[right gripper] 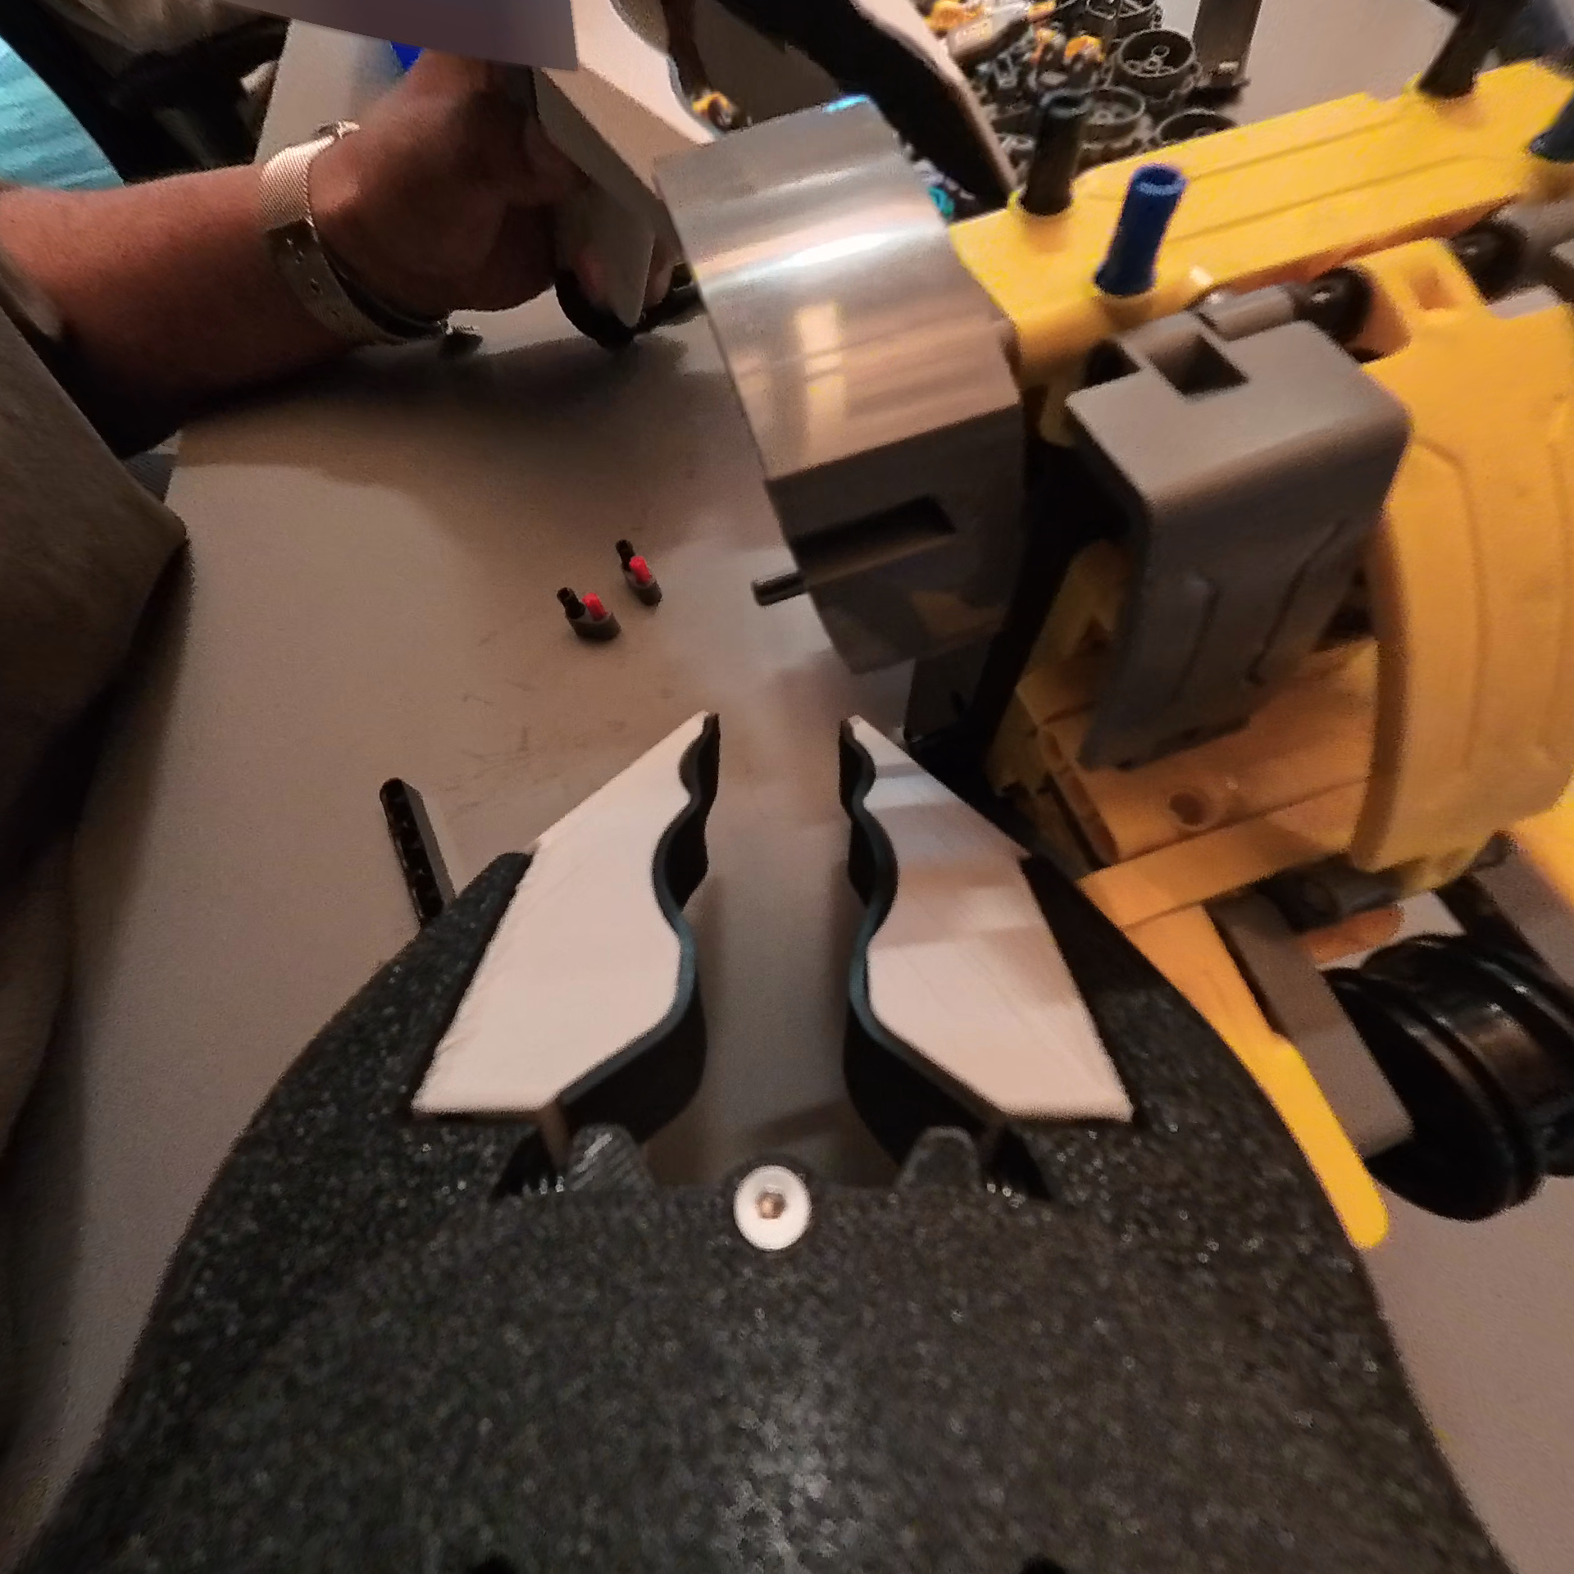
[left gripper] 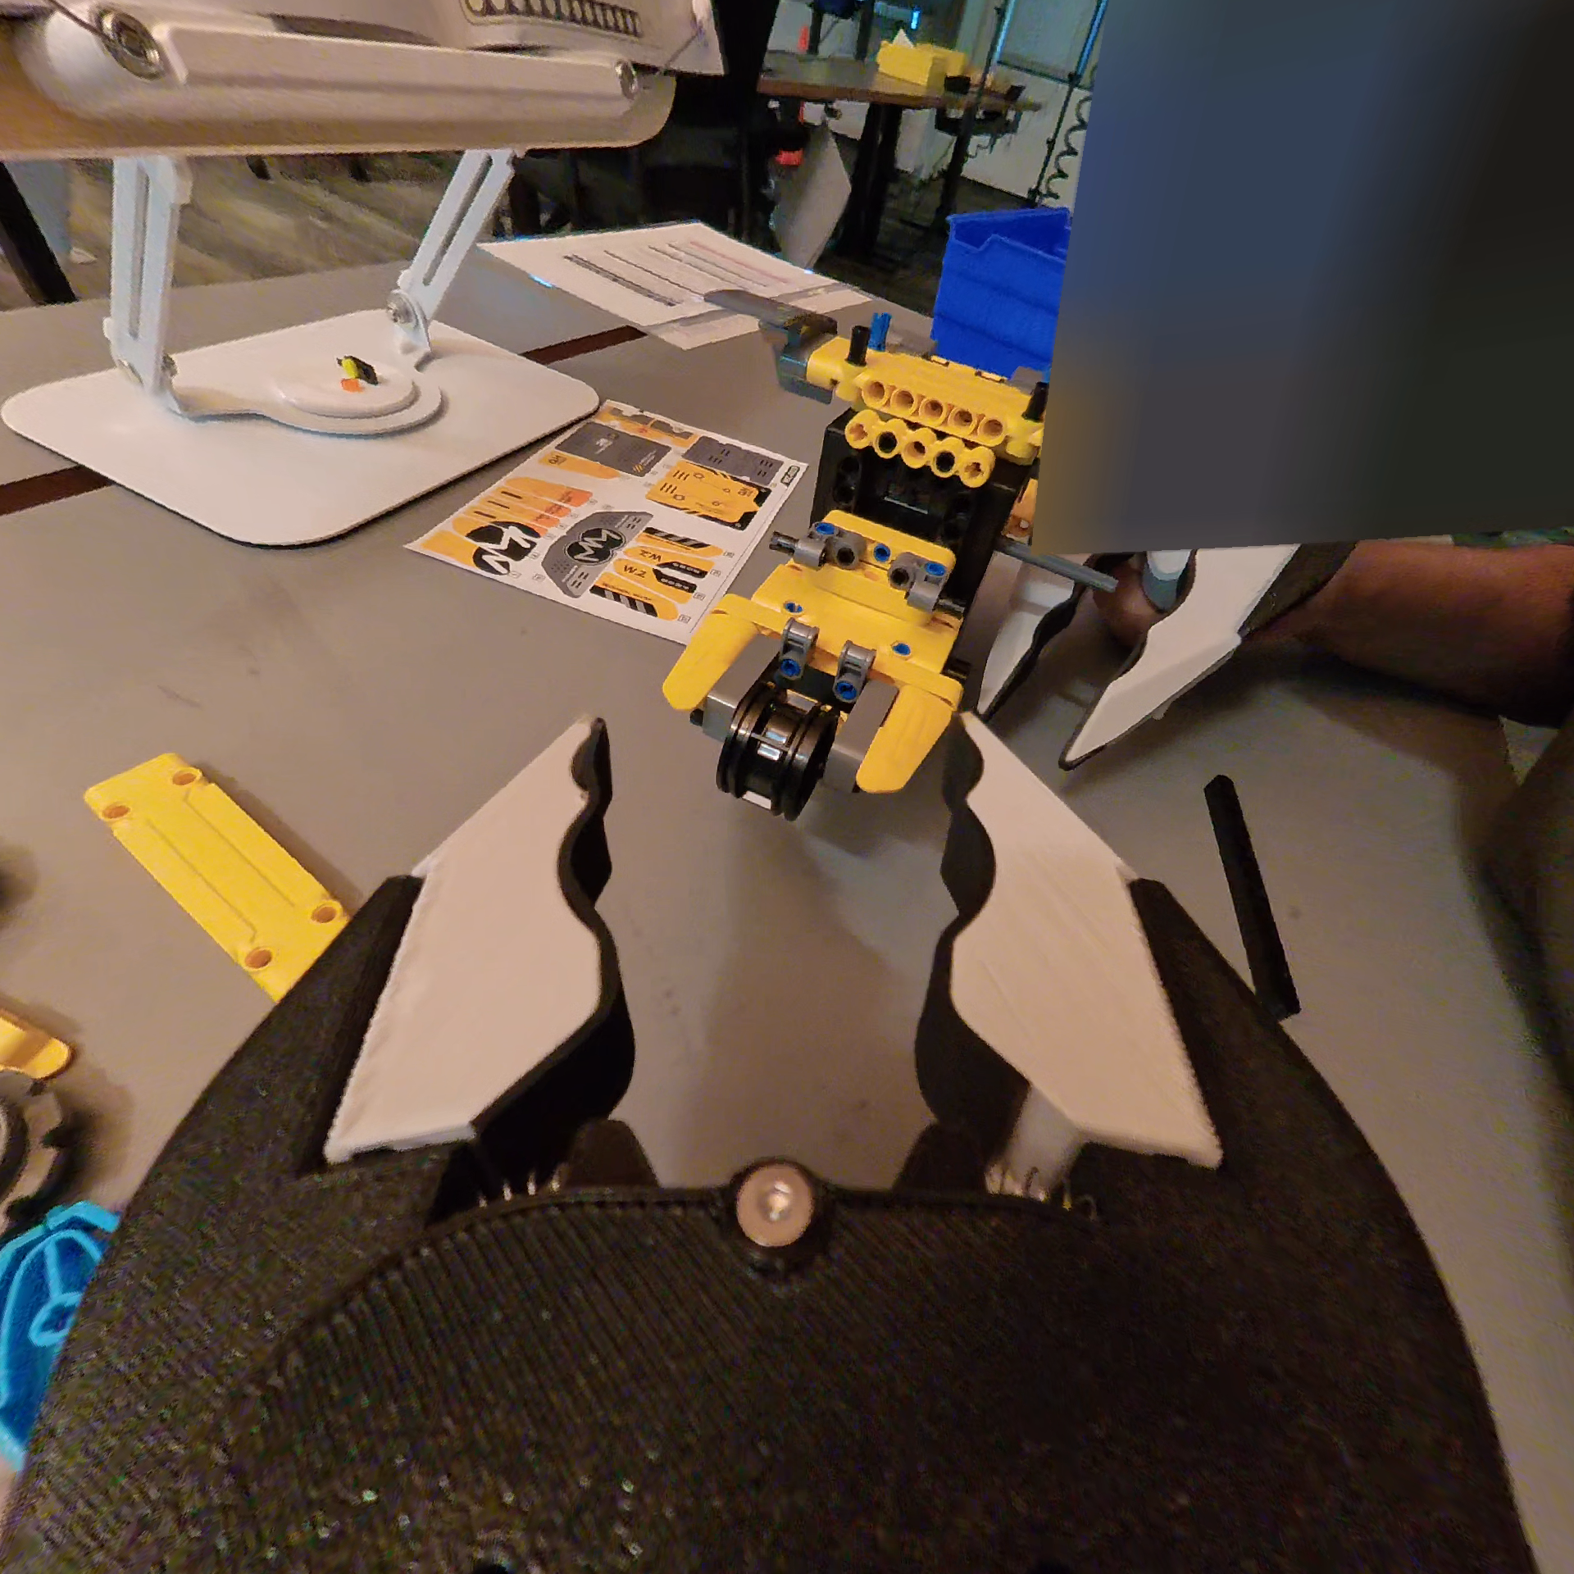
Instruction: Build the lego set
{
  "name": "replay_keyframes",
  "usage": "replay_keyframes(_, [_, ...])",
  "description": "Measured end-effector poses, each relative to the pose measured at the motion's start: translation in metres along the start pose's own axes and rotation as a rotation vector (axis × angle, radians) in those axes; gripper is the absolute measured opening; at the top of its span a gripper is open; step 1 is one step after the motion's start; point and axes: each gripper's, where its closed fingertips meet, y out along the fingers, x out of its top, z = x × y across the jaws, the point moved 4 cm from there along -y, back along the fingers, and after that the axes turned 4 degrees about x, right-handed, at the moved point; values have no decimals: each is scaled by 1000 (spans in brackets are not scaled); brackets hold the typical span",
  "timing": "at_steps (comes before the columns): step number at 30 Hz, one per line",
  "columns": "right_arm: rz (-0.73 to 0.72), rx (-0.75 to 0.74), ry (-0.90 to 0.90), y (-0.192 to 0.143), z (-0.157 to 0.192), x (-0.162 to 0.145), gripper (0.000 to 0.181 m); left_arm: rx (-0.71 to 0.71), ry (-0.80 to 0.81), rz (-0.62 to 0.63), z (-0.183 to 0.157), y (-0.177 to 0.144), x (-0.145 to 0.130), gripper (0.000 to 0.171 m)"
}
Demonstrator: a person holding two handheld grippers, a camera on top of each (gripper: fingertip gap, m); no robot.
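Note:
A yellow, black and grey toy-brick vehicle (left gripper: 894,579) stands on the grey table (left gripper: 341,681). My left gripper (left gripper: 779,732) is open and empty, with its fingertips just in front of the model's black front wheel (left gripper: 771,758). My right gripper (right gripper: 779,728) is open with a narrow gap and holds nothing. Its right fingertip is close against the model's side (right gripper: 1235,554). It also shows in the left wrist view (left gripper: 1035,732), right of the model, near a grey axle (left gripper: 1056,569) that sticks out of it.
A yellow panel (left gripper: 213,869), a sticker sheet (left gripper: 613,511), a white stand (left gripper: 298,426), a paper sheet (left gripper: 673,272) and a blue bin (left gripper: 1005,281) lie around. A black beam (right gripper: 417,852) and two small black-and-red pins (right gripper: 596,613) lie beside the right gripper. A hand with a wristwatch (right gripper: 383,213) rests ahead.

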Motion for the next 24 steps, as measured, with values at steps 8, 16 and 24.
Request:
replay_keyframes(8, [-29,-16,20,-3,-3,2,27,-22,6,26,-5,4,-4,76])
replay_keyframes(16, [-54,-72,37,-8,-10,3,26,-47,47,69,-16,11,-8,76])
replay_keyframes(24, [-78,-160,109,-19,-28,0,19,-92,72,109,-30,14,-13,68])
